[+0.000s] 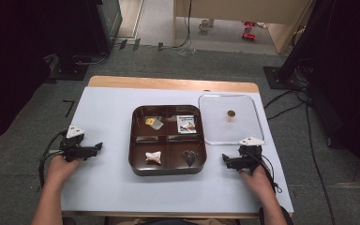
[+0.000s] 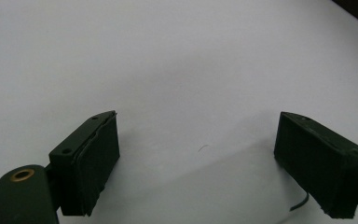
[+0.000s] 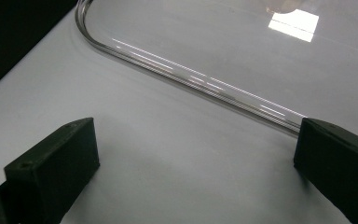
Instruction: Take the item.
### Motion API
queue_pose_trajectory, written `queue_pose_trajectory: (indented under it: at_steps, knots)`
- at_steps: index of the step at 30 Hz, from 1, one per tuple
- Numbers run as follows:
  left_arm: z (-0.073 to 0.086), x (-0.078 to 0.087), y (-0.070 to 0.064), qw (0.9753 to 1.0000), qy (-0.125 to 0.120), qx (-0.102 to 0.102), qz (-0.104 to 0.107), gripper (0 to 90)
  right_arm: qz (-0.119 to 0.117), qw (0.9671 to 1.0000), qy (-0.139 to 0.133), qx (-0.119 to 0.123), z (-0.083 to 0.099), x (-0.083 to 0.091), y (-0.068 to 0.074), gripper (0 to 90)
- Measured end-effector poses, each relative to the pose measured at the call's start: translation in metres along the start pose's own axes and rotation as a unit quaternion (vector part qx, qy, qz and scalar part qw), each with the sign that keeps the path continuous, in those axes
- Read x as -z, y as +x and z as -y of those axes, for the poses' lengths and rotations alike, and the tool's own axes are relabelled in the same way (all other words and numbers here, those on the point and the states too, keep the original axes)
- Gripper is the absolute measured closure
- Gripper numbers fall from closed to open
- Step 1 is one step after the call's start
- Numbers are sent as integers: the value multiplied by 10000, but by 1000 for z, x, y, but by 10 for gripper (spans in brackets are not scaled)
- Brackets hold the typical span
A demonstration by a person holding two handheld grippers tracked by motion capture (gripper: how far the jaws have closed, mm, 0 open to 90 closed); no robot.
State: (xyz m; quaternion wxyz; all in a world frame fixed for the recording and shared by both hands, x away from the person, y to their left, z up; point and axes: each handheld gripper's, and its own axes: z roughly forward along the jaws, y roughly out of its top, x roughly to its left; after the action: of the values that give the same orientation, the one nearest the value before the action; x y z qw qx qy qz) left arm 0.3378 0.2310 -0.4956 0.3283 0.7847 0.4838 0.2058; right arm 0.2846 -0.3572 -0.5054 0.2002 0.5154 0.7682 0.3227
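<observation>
1. Your left gripper (image 1: 98, 146) rests on the sheet (image 1: 103, 187) well to the left of the tray (image 1: 168, 171). Its jaws stand wide apart with nothing between them, pointing toward the tray.
2. Your right gripper (image 1: 225, 159) sits just right of the tray's near right corner. Its jaws are also spread wide and empty, over bare sheet.
3. In the right gripper view the lid (image 3: 242, 51) lies just past the jaws, and its curved rim runs up to the right-hand jaw.
4. That clear lid lies flat on the sheet, touching or nearly touching the tray's right side, with a brass knob (image 1: 231, 113) at its centre.
5. The tray is brown with four compartments:
   - far left: a yellow wrapped piece (image 1: 153, 122);
   - far right: a packet (image 1: 186, 124);
   - near left: a pale crumpled piece (image 1: 153, 157);
   - near right: a dark piece (image 1: 190, 157).
</observation>
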Motion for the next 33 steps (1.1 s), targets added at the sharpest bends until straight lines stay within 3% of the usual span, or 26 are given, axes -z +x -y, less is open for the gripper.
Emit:
queue_pose_trajectory:
  at_steps: [23, 33]
  knots:
    - [0, 0, 0, 10000, 0, -1, -9, 137, -1, 10000, -4, -2, 0, 0, 0, 0]
    - [-2, 2, -3, 9998, 108, 106, -94, 150, 0, 10000, -1, 3, 0, 0, 0, 0]
